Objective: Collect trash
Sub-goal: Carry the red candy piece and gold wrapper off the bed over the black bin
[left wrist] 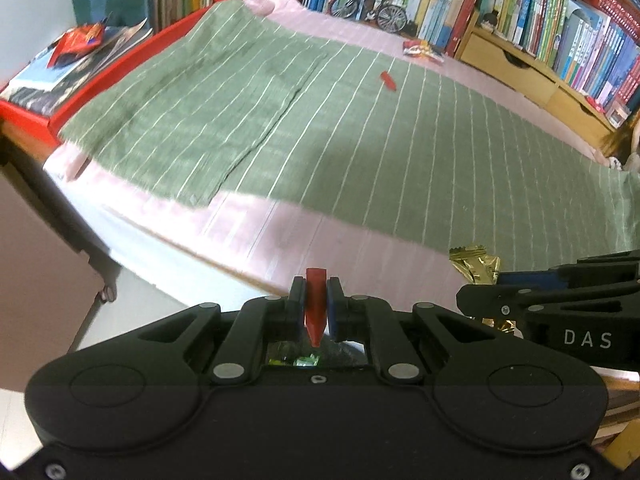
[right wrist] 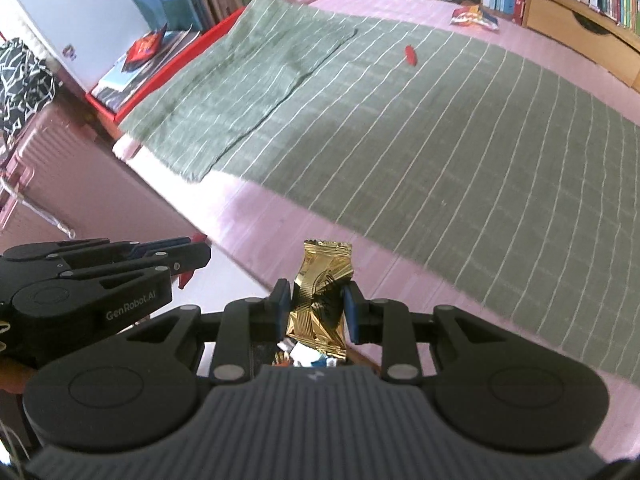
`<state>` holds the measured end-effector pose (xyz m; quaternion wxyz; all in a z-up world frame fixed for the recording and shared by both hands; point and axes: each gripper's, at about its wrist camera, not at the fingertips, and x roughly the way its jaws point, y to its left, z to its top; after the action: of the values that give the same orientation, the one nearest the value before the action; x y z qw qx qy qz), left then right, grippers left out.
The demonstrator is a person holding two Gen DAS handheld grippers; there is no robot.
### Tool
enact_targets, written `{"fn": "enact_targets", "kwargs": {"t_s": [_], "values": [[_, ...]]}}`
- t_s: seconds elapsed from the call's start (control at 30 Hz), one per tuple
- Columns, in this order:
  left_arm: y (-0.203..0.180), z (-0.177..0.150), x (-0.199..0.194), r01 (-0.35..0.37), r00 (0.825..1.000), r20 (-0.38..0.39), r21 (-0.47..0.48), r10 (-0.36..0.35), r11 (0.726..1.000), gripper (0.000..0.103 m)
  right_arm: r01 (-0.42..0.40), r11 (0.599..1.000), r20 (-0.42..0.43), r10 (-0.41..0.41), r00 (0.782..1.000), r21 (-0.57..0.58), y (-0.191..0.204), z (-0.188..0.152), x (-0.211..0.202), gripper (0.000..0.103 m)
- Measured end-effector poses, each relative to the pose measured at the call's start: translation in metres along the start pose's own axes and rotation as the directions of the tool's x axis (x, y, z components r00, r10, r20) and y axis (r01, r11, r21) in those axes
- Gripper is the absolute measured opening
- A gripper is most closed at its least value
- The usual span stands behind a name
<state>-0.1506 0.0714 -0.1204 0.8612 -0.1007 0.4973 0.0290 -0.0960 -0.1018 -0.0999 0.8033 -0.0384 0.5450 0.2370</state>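
My left gripper [left wrist: 316, 294] is shut on a small red wrapper scrap [left wrist: 315, 308], which stands upright between the pads. My right gripper [right wrist: 318, 306] is shut on a crumpled gold foil wrapper [right wrist: 320, 300]; that gold wrapper [left wrist: 476, 266] also shows at the right of the left wrist view. Both grippers hover over the near edge of the bed. Another red scrap [left wrist: 388, 80] [right wrist: 410, 55] lies on the green striped blanket [left wrist: 360, 128]. A colourful snack packet [left wrist: 422, 50] [right wrist: 474, 16] lies on the pink sheet at the far side. A red packet [left wrist: 78, 42] [right wrist: 144, 50] rests on books at the left.
The bed's pink sheet [right wrist: 280, 224] runs along the near edge, with floor below. A red tray of books [left wrist: 36, 92] stands at the left, a pink suitcase [right wrist: 60, 168] beside it. Bookshelves and wooden drawers [left wrist: 520, 68] line the far side, with a toy bicycle [left wrist: 368, 6].
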Motion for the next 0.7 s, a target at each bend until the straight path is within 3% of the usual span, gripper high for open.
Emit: {"fn": "enact_targets", "kwargs": {"t_s": [0.7], "values": [[0.042, -0.081, 0.030, -0.043, 0.990, -0.140, -0.057, 0.035, 0.997, 0.010, -0.043, 0.999, -0.135, 0.038, 0.990, -0.033, 0.033, -0.055, 0.050, 0.033]]}}
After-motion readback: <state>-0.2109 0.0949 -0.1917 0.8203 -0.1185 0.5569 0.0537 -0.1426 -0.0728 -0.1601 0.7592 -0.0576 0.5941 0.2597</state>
